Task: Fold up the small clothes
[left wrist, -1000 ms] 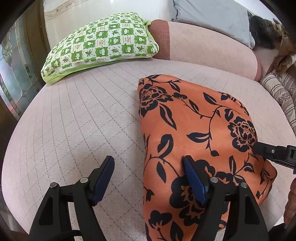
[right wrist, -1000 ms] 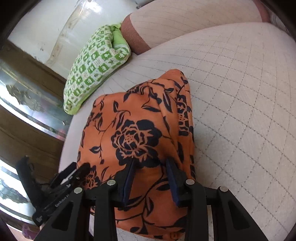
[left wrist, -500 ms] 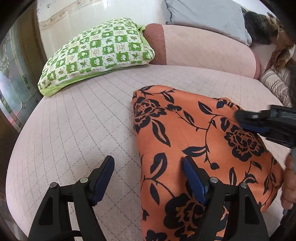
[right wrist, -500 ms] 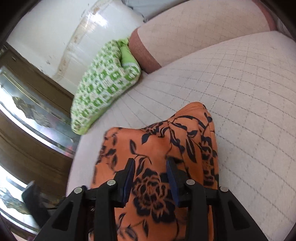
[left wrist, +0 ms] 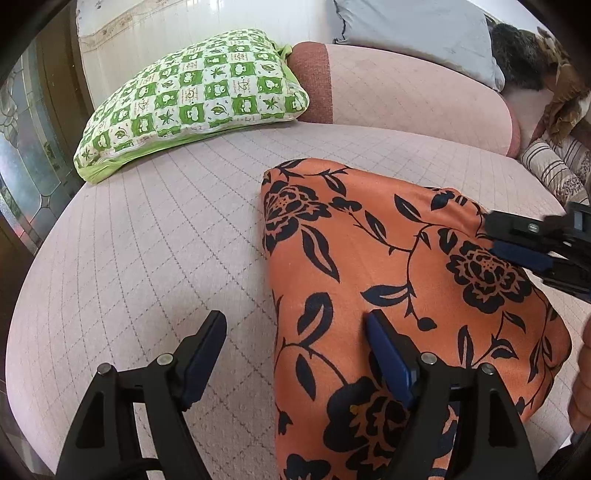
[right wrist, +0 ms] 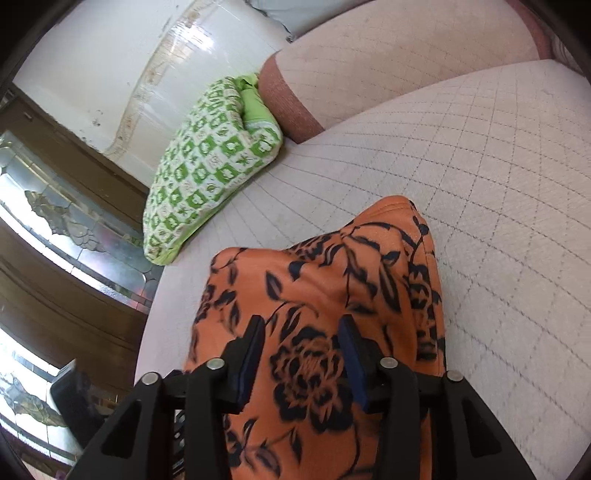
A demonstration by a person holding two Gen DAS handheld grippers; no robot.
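Observation:
An orange garment with black flowers (left wrist: pixel 388 288) lies folded on the pale quilted bed (left wrist: pixel 166 251). My left gripper (left wrist: pixel 295 343) is open above the garment's left edge, its right finger (left wrist: pixel 388 354) over the cloth and its left finger (left wrist: pixel 203 354) over the bed. My right gripper (right wrist: pixel 301 347) is open and hovers just over the garment (right wrist: pixel 332 280), with nothing between its jaws. It also shows at the right edge of the left wrist view (left wrist: pixel 524 247), over the cloth's right side.
A green and white checked pillow (left wrist: pixel 192 99) lies at the back left, also in the right wrist view (right wrist: pixel 210 162). A pink bolster (left wrist: pixel 406 85), a grey cushion (left wrist: pixel 413 33) and striped bedding (left wrist: pixel 554 170) lie behind. A glass-panelled door (right wrist: pixel 74 229) stands at left.
My right gripper has lifted and moved farther along the garment, staying open. My left gripper has drawn back slightly and stays open. The garment looks flatter.

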